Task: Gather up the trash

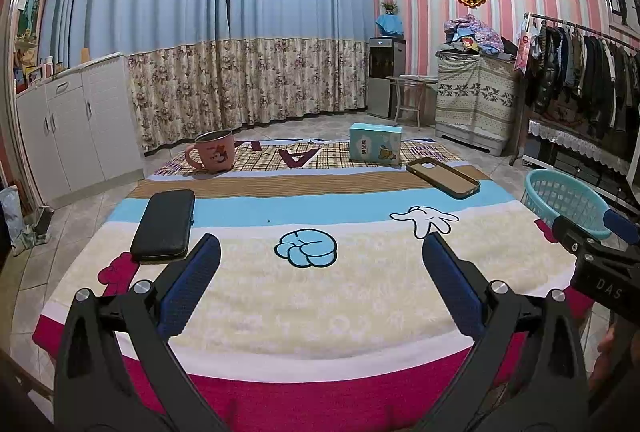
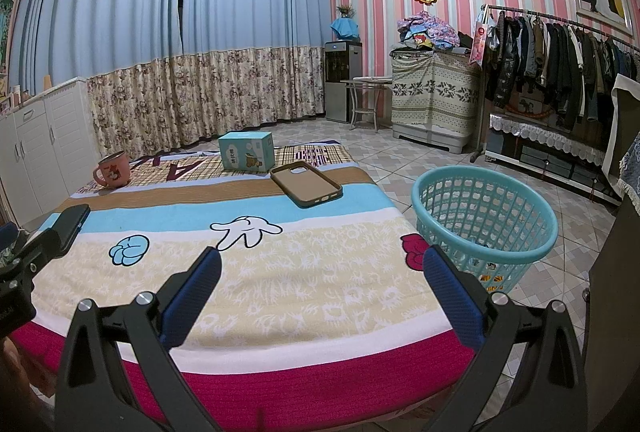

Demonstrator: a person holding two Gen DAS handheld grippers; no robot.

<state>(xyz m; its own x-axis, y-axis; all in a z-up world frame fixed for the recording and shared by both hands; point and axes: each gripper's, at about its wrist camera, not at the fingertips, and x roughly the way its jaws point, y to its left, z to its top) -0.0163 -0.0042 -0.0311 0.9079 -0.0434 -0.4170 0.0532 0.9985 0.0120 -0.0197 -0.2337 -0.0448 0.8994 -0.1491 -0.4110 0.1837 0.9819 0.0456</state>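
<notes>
Trash is not lying in plain sight as crumpled scraps; what is sitting on the cloth-covered tabletop [image 1: 320, 296] is a box [image 1: 375, 143], a phone case [image 1: 442, 177], a black pouch [image 1: 165, 224] and a mug [image 1: 212, 151], and which of them counts as rubbish I cannot tell for sure. The box looks likeliest to me. In the left wrist view it is standing at upper centre-right, far ahead of the left tongs [image 1: 320, 252], its long side running across the frame. In the right wrist view the box [image 2: 246, 151] is sitting at upper centre-left, also well ahead of the right tongs [image 2: 322, 264], with the phone case [image 2: 306, 183] just in front of it, lying on a diagonal. The basket [image 2: 484, 216] is standing on the floor at centre right, beside the tabletop's right edge and near the right tongs.

Both tongs are hanging spread wide, pinching nothing, over the near edge of the tabletop. Since the basket is lying on the right, the right tongs seem better placed for carrying the box over; the pouch is nearer the left.
</notes>
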